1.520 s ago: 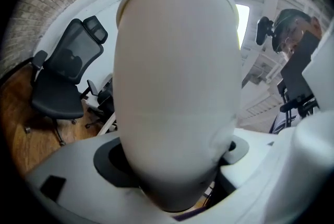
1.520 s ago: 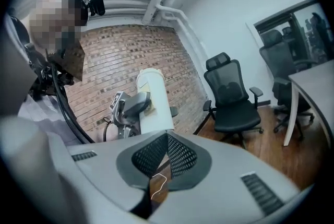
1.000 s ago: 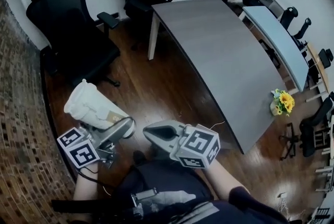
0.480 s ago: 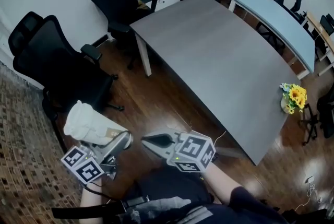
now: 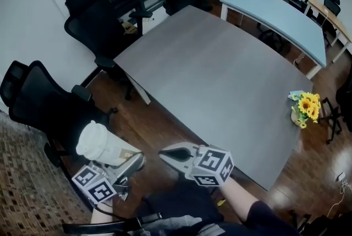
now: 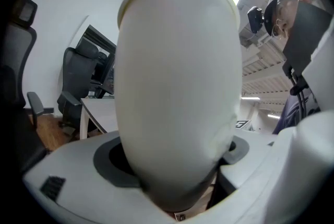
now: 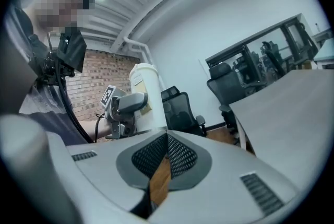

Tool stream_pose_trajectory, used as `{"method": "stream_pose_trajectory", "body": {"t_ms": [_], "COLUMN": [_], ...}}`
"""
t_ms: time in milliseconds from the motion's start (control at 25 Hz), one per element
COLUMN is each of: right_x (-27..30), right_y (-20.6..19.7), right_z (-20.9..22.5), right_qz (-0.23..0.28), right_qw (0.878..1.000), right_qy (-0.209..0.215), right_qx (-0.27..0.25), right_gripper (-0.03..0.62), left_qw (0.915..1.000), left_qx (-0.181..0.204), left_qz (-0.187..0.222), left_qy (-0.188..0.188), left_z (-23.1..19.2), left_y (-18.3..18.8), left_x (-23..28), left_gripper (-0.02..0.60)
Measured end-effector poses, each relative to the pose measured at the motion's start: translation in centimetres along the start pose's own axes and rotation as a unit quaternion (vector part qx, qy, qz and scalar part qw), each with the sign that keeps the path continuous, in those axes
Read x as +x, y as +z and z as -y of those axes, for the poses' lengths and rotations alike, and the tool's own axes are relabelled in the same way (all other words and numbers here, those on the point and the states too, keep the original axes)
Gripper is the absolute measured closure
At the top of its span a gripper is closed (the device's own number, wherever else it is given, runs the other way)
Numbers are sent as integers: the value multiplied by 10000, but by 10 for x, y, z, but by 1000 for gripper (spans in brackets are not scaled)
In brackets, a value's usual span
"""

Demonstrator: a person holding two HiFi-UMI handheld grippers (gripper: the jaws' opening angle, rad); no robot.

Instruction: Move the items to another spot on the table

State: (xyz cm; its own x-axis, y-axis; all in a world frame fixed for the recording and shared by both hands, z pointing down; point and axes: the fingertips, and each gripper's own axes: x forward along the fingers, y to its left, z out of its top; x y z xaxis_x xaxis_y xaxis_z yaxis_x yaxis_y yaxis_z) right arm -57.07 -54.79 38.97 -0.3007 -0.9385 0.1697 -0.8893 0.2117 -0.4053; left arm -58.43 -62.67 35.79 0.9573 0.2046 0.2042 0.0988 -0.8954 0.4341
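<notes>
Lower left: left tool (image 5: 127, 162) clamped round white lidded cup (image 5: 98, 143), held over the wood floor (image 5: 165, 122), short of the table. Lower centre: right tool (image 5: 163, 153), jaws together, nothing between. Beyond: grey table (image 5: 220, 75), sunflower pot (image 5: 302, 109) at its right edge.

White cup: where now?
Head view, lower left: white cup held in the left gripper over the floor, beside the black chair, short of the grey table.
</notes>
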Motion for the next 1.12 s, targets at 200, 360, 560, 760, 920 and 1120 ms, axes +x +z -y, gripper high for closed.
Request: {"method": "stream_pose_trajectory", "body": {"t_ms": [200, 360, 560, 760, 920, 1120], "right_x": [-36, -33, -18, 28, 76, 122], "right_y": [16, 26, 39, 70, 98, 116], "right_z": [36, 51, 79, 94, 108, 131], "right_qz": [630, 525, 459, 443, 385, 331], "right_qw": [9959, 9959, 9946, 9942, 9921, 9888], "right_qy": [-600, -728, -925, -973, -1139, -1432], "right_qx": [261, 133, 85, -150, -355, -266], "right_gripper": [611, 611, 611, 611, 611, 611], "left_qw": [9986, 9979, 9952, 9902, 9868, 9798], "left_qx": [-3, 100, 329, 541, 374, 575], "left_qz": [-399, -316, -302, -346, -291, -365], "left_qy": [-339, -555, -873, -1239, -1545, -1879], "left_z": [-4, -12, -30, -72, -114, -159], "left_y": [0, 20, 39, 67, 100, 128], "left_x": [46, 67, 95, 106, 117, 125], "left_gripper": [165, 166, 164, 166, 164, 165]}}
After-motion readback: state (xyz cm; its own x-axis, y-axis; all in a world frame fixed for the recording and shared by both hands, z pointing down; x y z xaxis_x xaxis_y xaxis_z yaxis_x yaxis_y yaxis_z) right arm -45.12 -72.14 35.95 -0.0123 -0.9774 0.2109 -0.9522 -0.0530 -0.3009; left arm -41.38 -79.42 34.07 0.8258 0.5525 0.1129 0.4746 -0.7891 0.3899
